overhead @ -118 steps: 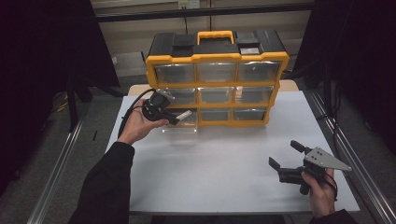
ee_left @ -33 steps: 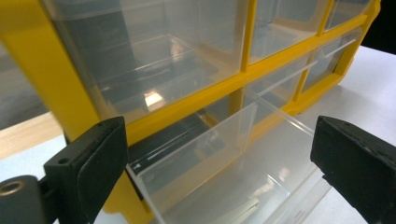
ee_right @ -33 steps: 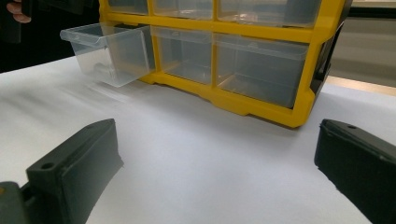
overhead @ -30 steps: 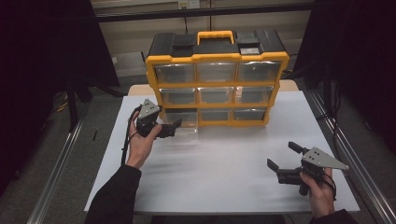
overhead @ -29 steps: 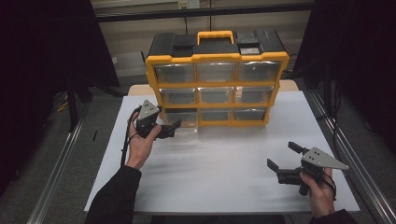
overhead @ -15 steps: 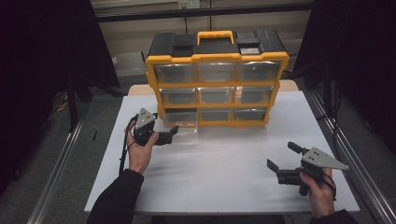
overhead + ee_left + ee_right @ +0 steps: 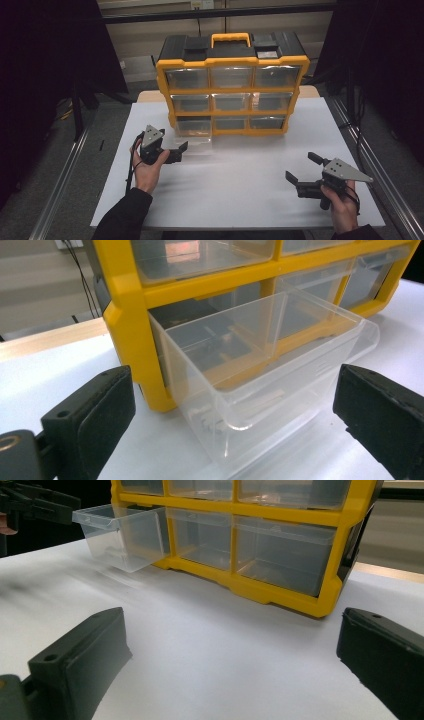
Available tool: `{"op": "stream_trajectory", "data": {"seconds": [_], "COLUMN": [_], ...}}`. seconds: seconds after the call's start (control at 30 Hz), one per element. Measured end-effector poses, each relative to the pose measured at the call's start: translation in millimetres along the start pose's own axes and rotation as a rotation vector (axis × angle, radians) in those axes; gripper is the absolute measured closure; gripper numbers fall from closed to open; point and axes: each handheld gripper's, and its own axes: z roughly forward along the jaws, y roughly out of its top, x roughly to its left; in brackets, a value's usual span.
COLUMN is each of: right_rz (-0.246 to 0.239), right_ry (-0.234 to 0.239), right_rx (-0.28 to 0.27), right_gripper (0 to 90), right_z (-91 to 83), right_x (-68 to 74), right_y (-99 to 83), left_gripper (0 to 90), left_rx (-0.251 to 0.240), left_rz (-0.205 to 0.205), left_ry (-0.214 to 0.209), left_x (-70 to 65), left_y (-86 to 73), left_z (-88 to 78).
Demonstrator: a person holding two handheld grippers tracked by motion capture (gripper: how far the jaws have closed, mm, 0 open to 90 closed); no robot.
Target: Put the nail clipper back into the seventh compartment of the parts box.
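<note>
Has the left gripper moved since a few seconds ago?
Yes. The left gripper has pulled back from the organizer toward the person; the bottom-left drawer stands pulled out.

Clear glossy plastic drawer (image 7: 260, 385), matt white table (image 7: 240, 190)

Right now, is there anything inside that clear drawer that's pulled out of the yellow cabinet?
The pulled-out drawer looks empty; its clear walls show only the cabinet behind. Its rear end is hidden in the slot.
</note>
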Motion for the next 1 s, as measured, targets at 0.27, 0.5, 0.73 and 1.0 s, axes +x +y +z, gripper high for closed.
{"op": "stream_trajectory", "data": {"seconds": [0.27, 0.5, 0.73, 1.0], "right_rz": [-0.006, -0.009, -0.007, 0.002], "right_ry": [0.004, -0.001, -0.016, -0.009], "right_rx": [0.001, 0.003, -0.011, 0.000], "right_gripper": [0.0, 0.0, 0.0, 0.0], "right_z": [-0.1, 0.0, -1.3, -0.8], "right_x": [-0.1, 0.4, 0.1, 0.2], "right_y": [0.1, 0.1, 0.9, 0.5], "left_gripper": [4.8, 4.6, 2.5, 2.3], "left_rx": [-0.026, 0.005, -0.012, -0.018], "left_rz": [0.008, -0.004, -0.002, -0.022], "left_ry": [0.011, 0.007, -0.020, -0.019], "left_x": [-4.0, -5.8, -8.1, -11.0], "left_y": [-5.2, -20.1, -26.6, -32.7], "left_z": [-12.4, -16.4, -21.0, -33.8]}}
